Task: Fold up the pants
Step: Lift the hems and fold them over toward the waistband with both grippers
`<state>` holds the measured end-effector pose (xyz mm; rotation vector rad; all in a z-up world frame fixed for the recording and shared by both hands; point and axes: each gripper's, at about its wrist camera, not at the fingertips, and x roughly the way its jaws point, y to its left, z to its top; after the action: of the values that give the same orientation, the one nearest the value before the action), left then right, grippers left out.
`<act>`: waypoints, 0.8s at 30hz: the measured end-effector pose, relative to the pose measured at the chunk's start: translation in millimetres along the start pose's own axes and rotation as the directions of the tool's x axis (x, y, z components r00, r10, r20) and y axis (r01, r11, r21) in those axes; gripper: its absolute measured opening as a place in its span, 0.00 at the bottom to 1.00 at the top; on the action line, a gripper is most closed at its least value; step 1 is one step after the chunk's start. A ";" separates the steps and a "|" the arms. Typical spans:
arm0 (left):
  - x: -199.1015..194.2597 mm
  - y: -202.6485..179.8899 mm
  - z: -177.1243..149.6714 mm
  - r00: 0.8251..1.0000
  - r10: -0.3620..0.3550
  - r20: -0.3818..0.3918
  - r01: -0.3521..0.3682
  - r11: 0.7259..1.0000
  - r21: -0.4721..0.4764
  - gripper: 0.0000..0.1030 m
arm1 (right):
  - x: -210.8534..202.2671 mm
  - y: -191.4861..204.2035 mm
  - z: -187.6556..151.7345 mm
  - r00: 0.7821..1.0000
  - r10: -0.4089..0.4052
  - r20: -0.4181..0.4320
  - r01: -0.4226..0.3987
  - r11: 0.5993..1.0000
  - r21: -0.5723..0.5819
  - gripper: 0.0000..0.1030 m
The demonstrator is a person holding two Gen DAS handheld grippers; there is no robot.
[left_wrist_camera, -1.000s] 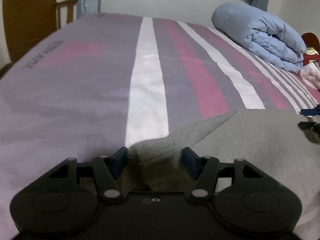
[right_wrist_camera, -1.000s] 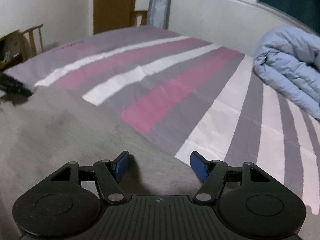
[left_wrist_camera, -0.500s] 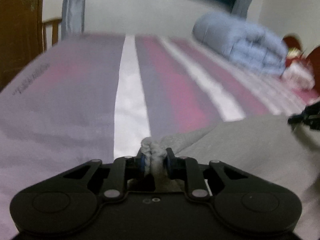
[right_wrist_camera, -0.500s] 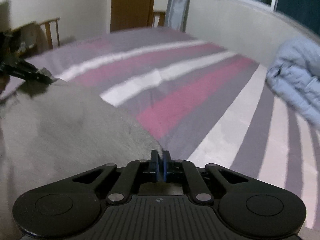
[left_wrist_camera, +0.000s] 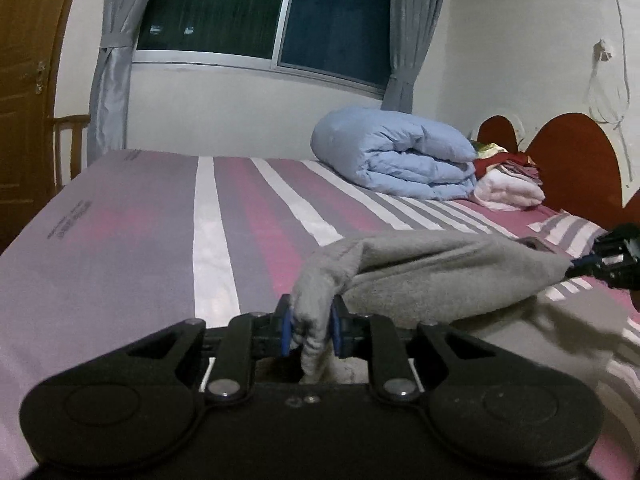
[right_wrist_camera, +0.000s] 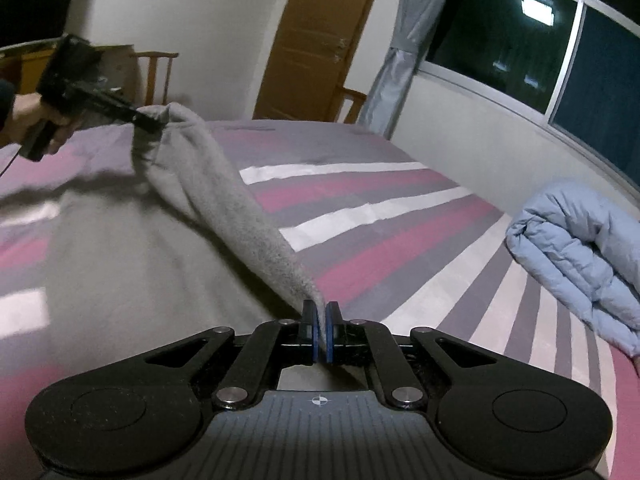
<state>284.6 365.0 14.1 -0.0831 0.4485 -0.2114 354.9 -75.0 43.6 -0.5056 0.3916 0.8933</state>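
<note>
Grey pants [left_wrist_camera: 440, 264] edge lifted, stretched lengthwise betw. L gripper [left_wrist_camera: 310, 330] & R gripper [right_wrist_camera: 320, 334], both jaws clamped on it.

Left wrist view: mounted behind left gripper [left_wrist_camera: 310, 330], looking low across striped bed [left_wrist_camera: 140, 240] toward window [left_wrist_camera: 260, 12] and headboard [left_wrist_camera: 576, 160] | Right wrist view: behind right gripper [right_wrist_camera: 320, 334], angled toward door [right_wrist_camera: 316, 36], close to sheet | Shared: bed, grey pants [left_wrist_camera: 440, 272], blue duvet [right_wrist_camera: 580, 248], window, opposite gripper.
</note>
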 end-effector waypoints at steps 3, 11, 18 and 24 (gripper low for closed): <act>-15.6 -11.1 -32.0 0.999 0.022 -0.030 -0.023 1.000 -0.020 0.10 | -13.3 35.9 -26.6 1.000 0.007 -0.007 -0.007 1.000 0.019 0.04; -41.2 -30.2 -89.3 0.974 0.161 -0.160 -0.190 0.963 -0.193 0.20 | -34.7 97.0 -85.9 0.996 -0.087 0.018 0.078 0.957 0.280 0.05; -72.4 -45.0 -100.9 0.970 0.229 -0.079 -0.236 0.822 -0.518 0.33 | -50.6 92.4 -90.5 0.984 -0.166 0.066 0.099 0.815 0.571 0.19; -49.0 -44.9 -98.7 0.988 0.150 -0.037 -0.138 0.745 -0.652 0.33 | -49.4 68.4 -100.8 0.977 -0.189 0.103 0.048 0.657 0.753 0.60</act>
<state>189.9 328.8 -48.2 -0.7446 0.4934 0.1127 259.6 -127.7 -30.1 0.3205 0.5207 0.5629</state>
